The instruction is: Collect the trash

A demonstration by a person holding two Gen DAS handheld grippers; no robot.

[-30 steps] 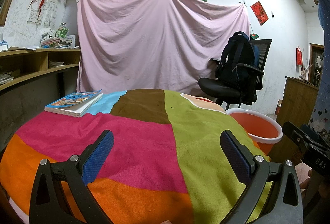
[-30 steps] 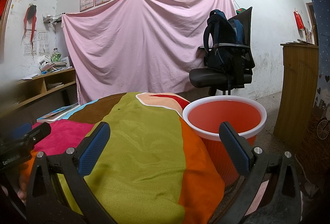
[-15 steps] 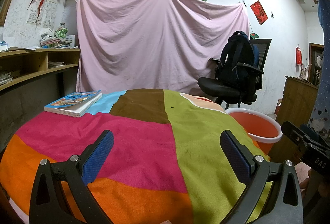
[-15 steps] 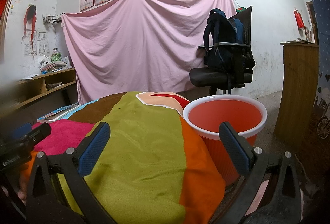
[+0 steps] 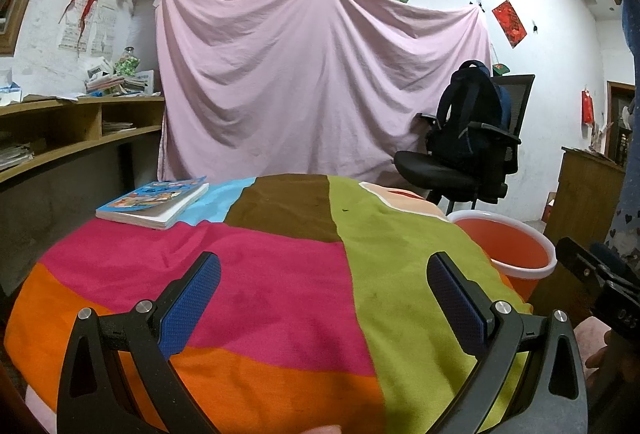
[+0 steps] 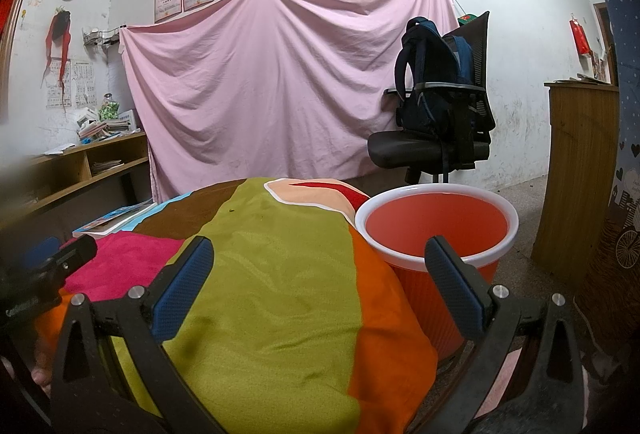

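An orange bin with a white rim (image 6: 436, 230) stands on the floor at the right edge of the table; it also shows in the left wrist view (image 5: 506, 252). It looks empty inside. My left gripper (image 5: 324, 298) is open and empty over the near part of the table with the multicoloured cloth (image 5: 280, 274). My right gripper (image 6: 320, 282) is open and empty over the cloth's right side (image 6: 272, 274), its right finger in front of the bin. A tiny dark speck (image 5: 344, 210) lies on the green stripe. No other trash shows.
A book (image 5: 154, 200) lies at the table's far left. A black office chair with a dark backpack (image 6: 436, 106) stands behind the bin. A pink sheet (image 5: 320, 86) hangs on the wall. Wooden shelves (image 5: 60, 138) stand left, a wooden cabinet (image 6: 576, 174) right.
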